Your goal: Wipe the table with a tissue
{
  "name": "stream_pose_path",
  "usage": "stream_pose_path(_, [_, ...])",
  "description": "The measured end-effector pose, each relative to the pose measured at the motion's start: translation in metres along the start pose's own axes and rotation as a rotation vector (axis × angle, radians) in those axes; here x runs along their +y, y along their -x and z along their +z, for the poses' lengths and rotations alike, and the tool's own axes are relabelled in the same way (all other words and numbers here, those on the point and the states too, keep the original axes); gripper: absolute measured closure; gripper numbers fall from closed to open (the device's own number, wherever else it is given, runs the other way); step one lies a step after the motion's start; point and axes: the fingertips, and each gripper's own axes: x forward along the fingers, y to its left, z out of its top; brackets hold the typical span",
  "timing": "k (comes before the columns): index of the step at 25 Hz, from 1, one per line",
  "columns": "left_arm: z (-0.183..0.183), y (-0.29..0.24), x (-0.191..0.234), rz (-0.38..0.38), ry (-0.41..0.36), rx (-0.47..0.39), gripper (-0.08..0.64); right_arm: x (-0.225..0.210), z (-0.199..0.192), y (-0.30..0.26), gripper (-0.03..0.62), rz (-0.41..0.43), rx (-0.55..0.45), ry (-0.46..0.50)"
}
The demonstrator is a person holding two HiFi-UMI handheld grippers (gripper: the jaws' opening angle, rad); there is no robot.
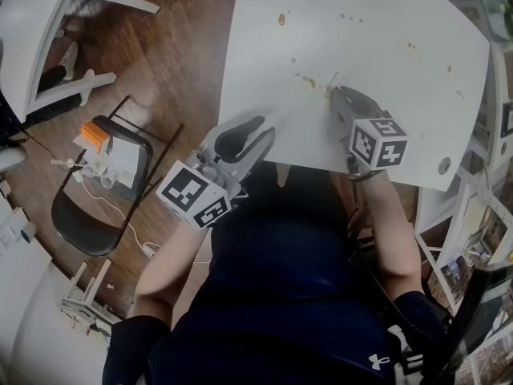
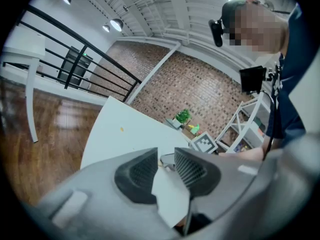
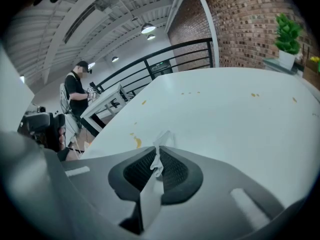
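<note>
1. Nearest the camera is the person's dark shirt (image 1: 296, 279), with both forearms reaching out over the near edge of the white surface (image 1: 377, 46).
2. At the far left, a black chair (image 1: 80, 215) stands on the wooden floor (image 1: 176, 54), well apart from the surface. It seems to play no part in the job.
3. The left tool (image 1: 260, 131) (image 2: 166, 156) hovers at the near left corner of the surface. Its jaws stand a narrow gap apart and grip nothing, so it looks idle.
4. The right tool (image 1: 333, 92) (image 3: 156, 151) is angled down onto the surface, right of centre and on the near side. Its jaws are pressed together on the tissue (image 1: 331, 81) (image 3: 162, 135), and a small twisted white wisp pokes out past the tips. That wisp sits just beside a brown smear (image 1: 309, 79) (image 3: 137, 142) and looks to be at the surface or very close to it.
5. Progress looks early. The tissue is in hand and brought to the first mark, but the smear is unwiped.
6. Left to do, going left to right:
   - a brown blob (image 1: 281, 18) toward the far side;
   - small specks (image 1: 410, 45) farther right;
   - fainter dots near the right edge.
   I judge that most of the wiping lies ahead.
</note>
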Motion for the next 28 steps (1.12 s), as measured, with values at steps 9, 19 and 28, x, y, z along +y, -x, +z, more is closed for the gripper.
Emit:
stream_pose_path(9, [0.004,-0.009,-0.010,-0.013,-0.028,0.009,0.456,0.000,0.016,0.018,0.566,0.034,-0.066,-0.057])
stream_pose_path(19, [0.002,-0.030,-0.030,-0.014,-0.041,0.009,0.456,-0.050,0.019,0.044,0.566,-0.022,-0.082,-0.062])
stream_pose_path(28, [-0.004,-0.036,-0.038,-0.002,-0.032,0.003,0.456,-0.047,0.003,0.034,0.566,0.009,-0.029,-0.031])
